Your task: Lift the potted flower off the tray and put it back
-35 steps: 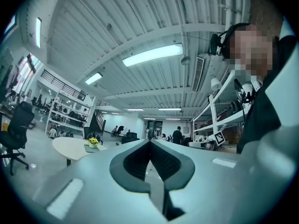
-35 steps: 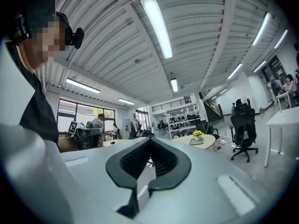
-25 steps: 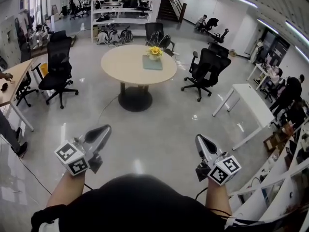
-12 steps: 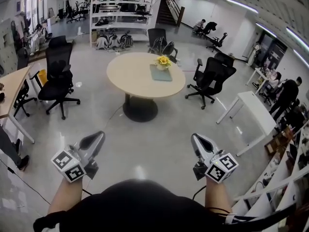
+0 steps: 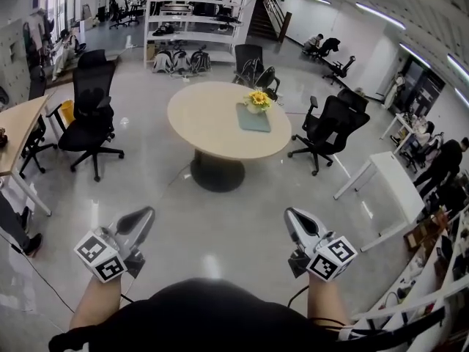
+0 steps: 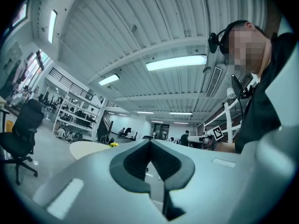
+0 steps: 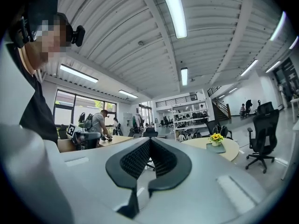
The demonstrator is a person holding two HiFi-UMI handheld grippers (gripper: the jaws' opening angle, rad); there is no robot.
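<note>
Flower: I see a small yellow potted flower [image 5: 258, 99] in a pale pot, standing upright on a flat grey-green tray [image 5: 253, 121].
Place: the tray lies on the round beige tabletop [image 5: 209, 116], toward its far right part.
Left: my left hand-held gripper [image 5: 145, 213] has its jaws pressed together, with nothing between them.
Right: my right hand-held gripper [image 5: 292, 215] is likewise closed and empty; the flower is well ahead of both.
Room: glossy grey floor [image 5: 220, 218] lies open up to the tabletop. A black office chair [image 5: 331, 125] stands at its right edge.

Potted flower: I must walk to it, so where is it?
In the head view, the potted flower stands at the tray's far end on the round table, right of the table's centre.
</note>
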